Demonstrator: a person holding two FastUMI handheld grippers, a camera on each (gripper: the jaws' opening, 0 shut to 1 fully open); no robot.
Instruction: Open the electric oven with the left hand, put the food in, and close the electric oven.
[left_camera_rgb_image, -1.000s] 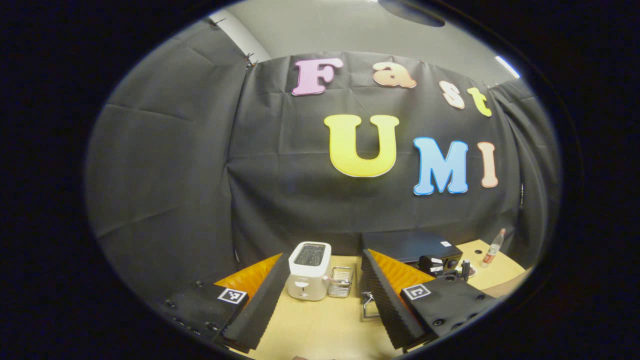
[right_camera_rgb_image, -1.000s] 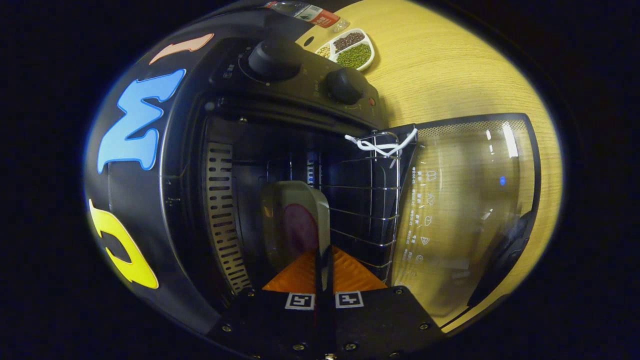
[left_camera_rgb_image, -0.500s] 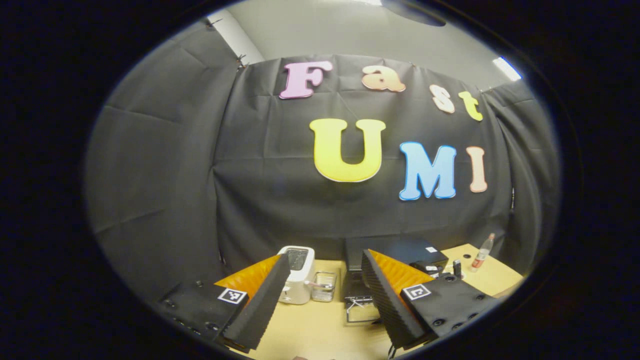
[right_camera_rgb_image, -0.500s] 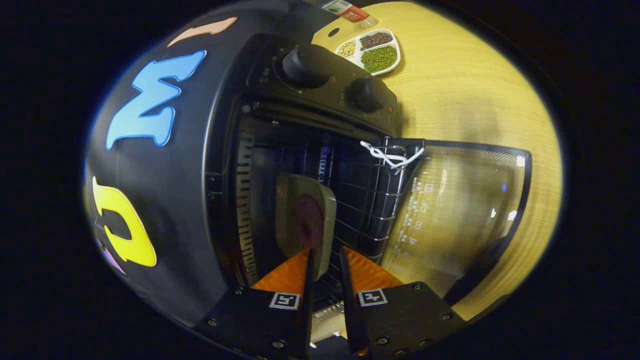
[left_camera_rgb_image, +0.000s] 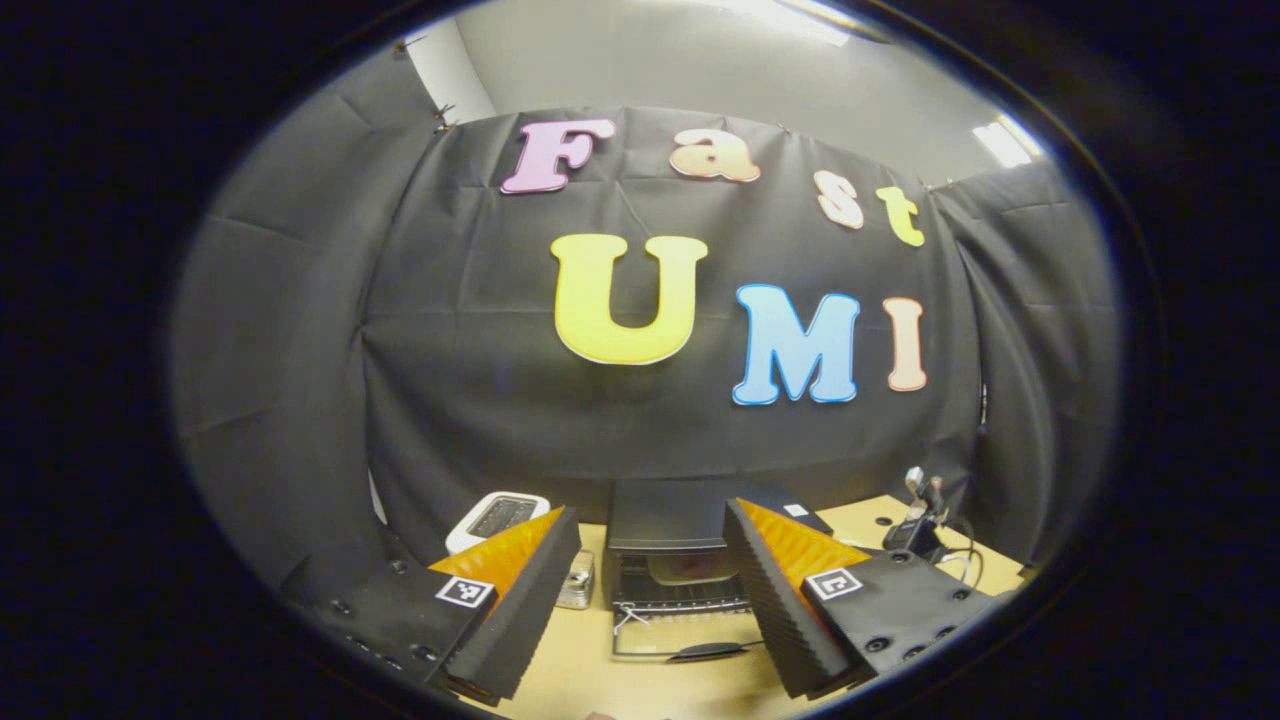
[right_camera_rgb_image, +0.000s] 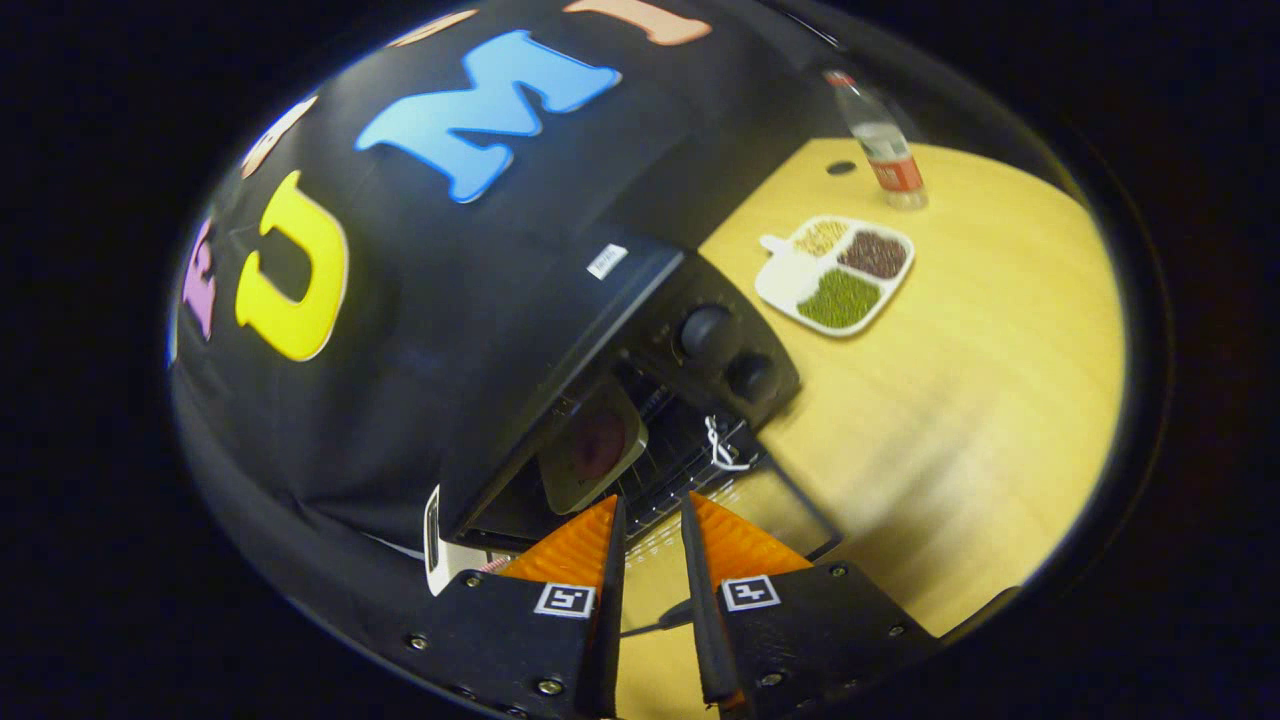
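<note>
Both grippers are released and grasp nothing. Left gripper (left_camera_rgb_image: 650, 590), at the bottom of the left gripper view, has its jaws spread wide; right gripper (right_camera_rgb_image: 648, 560), at the bottom of the right gripper view, has its jaws slightly parted around an empty gap.

Wooden table (right_camera_rgb_image: 960, 400) fills the right half of the right gripper view. Electric oven (right_camera_rgb_image: 600, 330) stands left of centre there, door (right_camera_rgb_image: 790, 505) folded down flat in front of the cavity. Inside, on the wire rack (right_camera_rgb_image: 680, 465), sits the plate (right_camera_rgb_image: 590, 450) carrying a dark reddish food item (right_camera_rgb_image: 600, 442). In the left gripper view the oven (left_camera_rgb_image: 680, 520) lies between the fingers, lower centre, with the plate visible inside.

White toaster (left_camera_rgb_image: 495, 517) stands to the oven's left. Divided tray (right_camera_rgb_image: 835, 275), upper right, holds green, dark and pale grains in separate compartments. Bottle (right_camera_rgb_image: 880, 150) stands upright above the tray.
</note>
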